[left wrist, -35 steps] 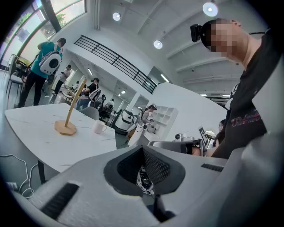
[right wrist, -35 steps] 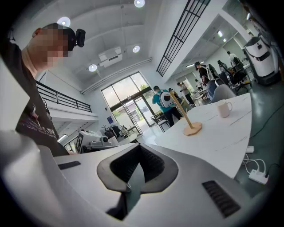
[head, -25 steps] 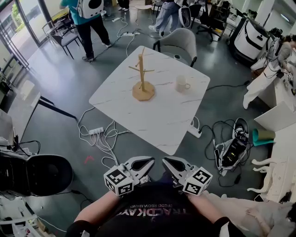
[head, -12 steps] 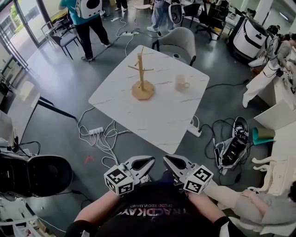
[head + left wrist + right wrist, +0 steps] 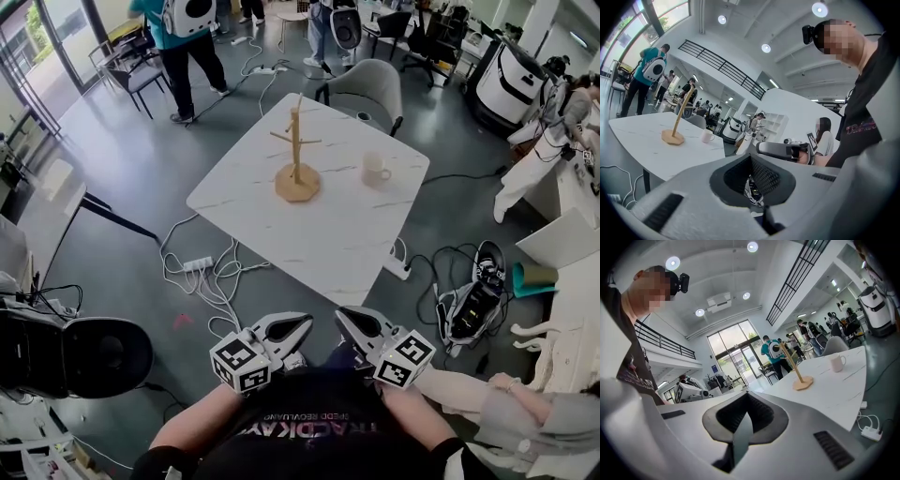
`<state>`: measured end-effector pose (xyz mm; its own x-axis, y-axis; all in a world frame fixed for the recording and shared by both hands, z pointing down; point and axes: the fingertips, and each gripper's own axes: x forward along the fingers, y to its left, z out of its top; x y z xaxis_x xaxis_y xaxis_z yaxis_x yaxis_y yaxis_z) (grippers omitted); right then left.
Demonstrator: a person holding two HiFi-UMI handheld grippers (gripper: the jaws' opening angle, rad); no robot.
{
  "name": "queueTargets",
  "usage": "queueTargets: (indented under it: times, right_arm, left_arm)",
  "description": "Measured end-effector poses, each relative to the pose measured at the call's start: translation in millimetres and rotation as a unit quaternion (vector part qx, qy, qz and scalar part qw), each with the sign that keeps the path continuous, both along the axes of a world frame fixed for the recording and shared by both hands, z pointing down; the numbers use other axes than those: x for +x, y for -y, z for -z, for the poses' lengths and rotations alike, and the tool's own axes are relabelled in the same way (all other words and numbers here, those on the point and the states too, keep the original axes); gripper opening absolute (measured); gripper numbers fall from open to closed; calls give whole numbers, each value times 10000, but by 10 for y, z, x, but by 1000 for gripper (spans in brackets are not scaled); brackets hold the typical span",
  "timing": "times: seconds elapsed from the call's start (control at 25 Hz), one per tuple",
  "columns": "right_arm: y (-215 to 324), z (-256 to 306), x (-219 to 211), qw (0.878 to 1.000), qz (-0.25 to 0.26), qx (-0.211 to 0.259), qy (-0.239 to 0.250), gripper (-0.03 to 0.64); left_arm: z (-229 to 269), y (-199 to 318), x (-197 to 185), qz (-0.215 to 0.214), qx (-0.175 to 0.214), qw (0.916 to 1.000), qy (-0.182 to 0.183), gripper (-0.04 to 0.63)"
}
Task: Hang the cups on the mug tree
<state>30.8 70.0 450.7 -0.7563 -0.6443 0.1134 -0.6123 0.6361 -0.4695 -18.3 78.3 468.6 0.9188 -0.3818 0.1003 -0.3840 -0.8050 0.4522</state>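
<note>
A wooden mug tree (image 5: 296, 153) stands upright on a white marble table (image 5: 309, 244), far ahead of me. A single white cup (image 5: 375, 170) sits on the table to the right of the tree, apart from it. Both show small in the left gripper view, tree (image 5: 678, 121) and cup (image 5: 707, 136), and in the right gripper view, tree (image 5: 796, 368) and cup (image 5: 837, 363). My left gripper (image 5: 302, 324) and right gripper (image 5: 343, 319) are held close to my chest, well short of the table. Both are shut with nothing in them.
A grey chair (image 5: 366, 86) stands at the table's far side. A power strip and cables (image 5: 199, 267) lie on the floor before the table. A black seat (image 5: 94, 356) is at my left, bags and gear (image 5: 473, 300) at the right. People stand beyond the table.
The view has shifted slightly, so the table, tree and cup sit a little further right in the picture. Both grippers stay shut near my chest.
</note>
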Motion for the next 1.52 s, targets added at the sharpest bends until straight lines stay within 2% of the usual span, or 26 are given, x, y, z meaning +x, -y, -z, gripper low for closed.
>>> queueTargets:
  times: [0.44, 0.72, 1.24, 1.52]
  right_arm:
    - [250, 32, 158, 10000, 15, 59, -42, 9]
    - [600, 102, 440, 9998, 124, 155, 28, 11]
    - [1267, -12, 954, 9995, 275, 21, -182, 10]
    - [1606, -98, 1085, 9989, 406, -23, -229, 11]
  left_arm:
    - [19, 147, 50, 213, -22, 9998, -32, -3]
    - [22, 411, 266, 398, -81, 9992, -34, -3]
    - [-6, 882, 726, 629, -243, 9977, 43, -3]
    - [-55, 1100, 834, 826, -327, 9960, 112, -3]
